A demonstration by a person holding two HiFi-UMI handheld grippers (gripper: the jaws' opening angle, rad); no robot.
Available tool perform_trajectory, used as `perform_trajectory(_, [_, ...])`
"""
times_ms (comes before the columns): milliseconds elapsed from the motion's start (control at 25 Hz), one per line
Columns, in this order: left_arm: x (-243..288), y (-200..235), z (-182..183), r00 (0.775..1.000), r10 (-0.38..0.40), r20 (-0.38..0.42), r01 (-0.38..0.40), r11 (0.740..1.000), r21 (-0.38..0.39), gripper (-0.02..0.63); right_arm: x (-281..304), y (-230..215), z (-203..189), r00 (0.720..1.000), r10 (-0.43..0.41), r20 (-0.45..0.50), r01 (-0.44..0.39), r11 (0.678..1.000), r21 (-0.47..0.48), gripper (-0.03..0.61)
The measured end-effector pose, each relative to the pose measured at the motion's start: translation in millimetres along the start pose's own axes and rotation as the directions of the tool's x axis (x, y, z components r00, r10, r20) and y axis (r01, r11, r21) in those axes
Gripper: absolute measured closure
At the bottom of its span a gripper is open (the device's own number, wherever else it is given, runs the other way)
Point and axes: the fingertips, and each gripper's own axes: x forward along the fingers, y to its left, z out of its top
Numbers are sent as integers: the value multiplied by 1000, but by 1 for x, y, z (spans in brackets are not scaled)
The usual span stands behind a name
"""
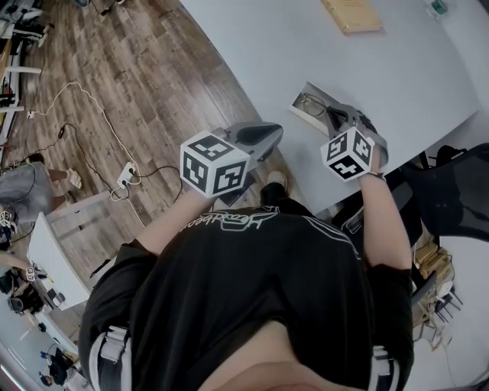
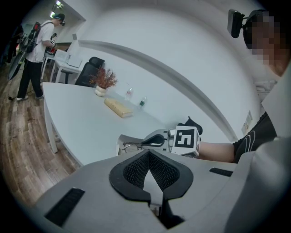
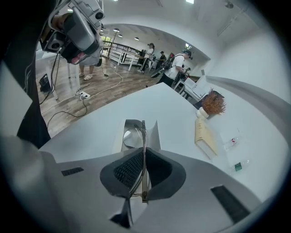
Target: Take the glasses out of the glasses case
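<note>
An open grey glasses case (image 1: 299, 100) lies at the near edge of the white table (image 1: 252, 46). Thin wire-framed glasses (image 1: 312, 105) sit at the case. My right gripper (image 1: 341, 119) is at the case. In the right gripper view its pads are shut on one thin metal temple of the glasses (image 3: 132, 136), and the lens hangs just over the case (image 3: 155, 133). My left gripper (image 1: 269, 136) hovers off the table over the floor, left of the case. It is shut (image 2: 150, 175) with nothing held, and points toward the case (image 2: 129, 140) and the right gripper (image 2: 159, 140).
A tan book (image 1: 351, 14) lies far back on the table, near a small vase of dried plants (image 3: 213, 103) and small bottles (image 3: 238, 166). A black chair (image 1: 451, 191) stands to the right. Cables and a power strip (image 1: 126, 176) lie on the wooden floor. People (image 3: 175, 68) stand far off.
</note>
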Motion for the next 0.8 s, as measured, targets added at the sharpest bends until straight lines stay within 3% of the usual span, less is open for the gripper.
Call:
perform_trajectory(360, [-20,-14,-1,1000,-16,14,16,999,35,606,-36,-8,19,995,-95,32,94,995,19,557])
perform_trajectory(800, [-63,-44,6,997,-20,80,12,995,97,606,-123,10,51,967,-212,144,187,967,170,557])
